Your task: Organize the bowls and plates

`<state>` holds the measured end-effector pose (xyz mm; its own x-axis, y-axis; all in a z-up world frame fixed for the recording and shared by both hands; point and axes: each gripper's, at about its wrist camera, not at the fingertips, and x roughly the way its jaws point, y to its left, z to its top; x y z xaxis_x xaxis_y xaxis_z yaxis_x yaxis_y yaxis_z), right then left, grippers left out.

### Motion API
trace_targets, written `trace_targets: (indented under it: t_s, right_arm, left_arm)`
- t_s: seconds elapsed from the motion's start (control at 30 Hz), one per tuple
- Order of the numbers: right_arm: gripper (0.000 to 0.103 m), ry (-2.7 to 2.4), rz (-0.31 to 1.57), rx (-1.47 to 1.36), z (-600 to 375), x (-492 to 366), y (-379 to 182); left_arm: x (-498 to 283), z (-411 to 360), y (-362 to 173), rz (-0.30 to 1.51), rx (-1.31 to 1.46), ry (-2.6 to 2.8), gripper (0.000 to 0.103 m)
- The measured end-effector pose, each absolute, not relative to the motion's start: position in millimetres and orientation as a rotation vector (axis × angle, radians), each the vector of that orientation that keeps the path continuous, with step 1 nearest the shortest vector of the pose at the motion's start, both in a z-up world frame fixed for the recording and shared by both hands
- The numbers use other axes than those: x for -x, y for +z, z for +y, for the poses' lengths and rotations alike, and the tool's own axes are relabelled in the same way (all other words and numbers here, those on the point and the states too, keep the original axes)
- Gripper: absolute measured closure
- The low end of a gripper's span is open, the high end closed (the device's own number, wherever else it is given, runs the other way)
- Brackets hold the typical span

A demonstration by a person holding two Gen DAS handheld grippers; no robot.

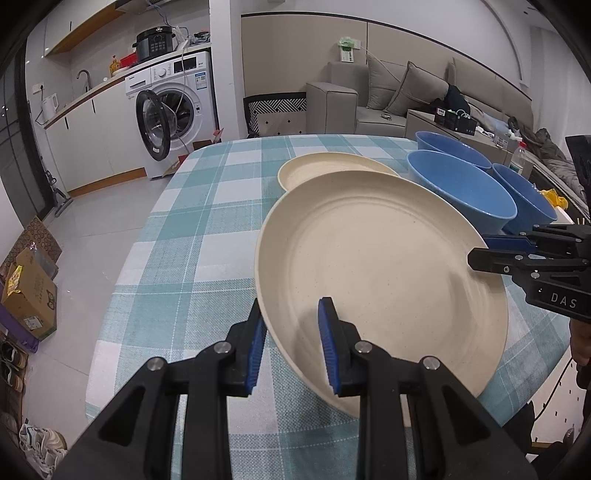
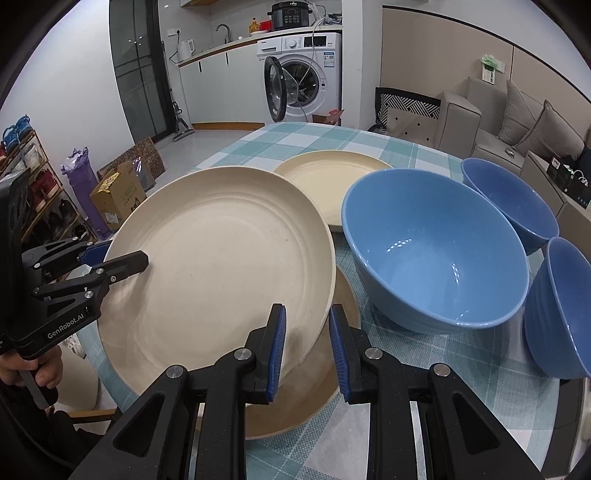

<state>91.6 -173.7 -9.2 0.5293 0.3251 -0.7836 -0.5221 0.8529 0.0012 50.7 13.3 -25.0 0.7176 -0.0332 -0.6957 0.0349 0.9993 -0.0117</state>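
Left gripper (image 1: 291, 343): nearly closed, clamping near rim of cream plate (image 1: 380, 273).
Right gripper (image 2: 306, 347): nearly closed, clamping the opposite rim of that plate.
Plate position: tilted, raised over a second plate (image 2: 325, 384) on the checked surface (image 1: 192, 236).
Others: third plate (image 2: 332, 184) behind; three blue bowls (image 2: 436, 254) to the right.
Technique: level both sides, centre over lower plate, release together.
Unclear: lower plate mostly covered; right-hand bowl cut off.

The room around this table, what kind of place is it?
Most likely a small lived-in apartment, kitchen and lounge in one room: a washing machine under a counter with a sink tap, a grey sofa, and a table with a checked cloth.
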Motion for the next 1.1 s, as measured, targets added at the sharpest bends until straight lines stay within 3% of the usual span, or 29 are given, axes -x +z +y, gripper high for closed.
trace_targets:
  t_s: [1.1]
  right_arm:
    - [0.078,0.477,0.884,0.304,-179,-87,-23]
  left_arm:
    - [-65,-13,-50,0.840,-0.092,-0.072,0.077]
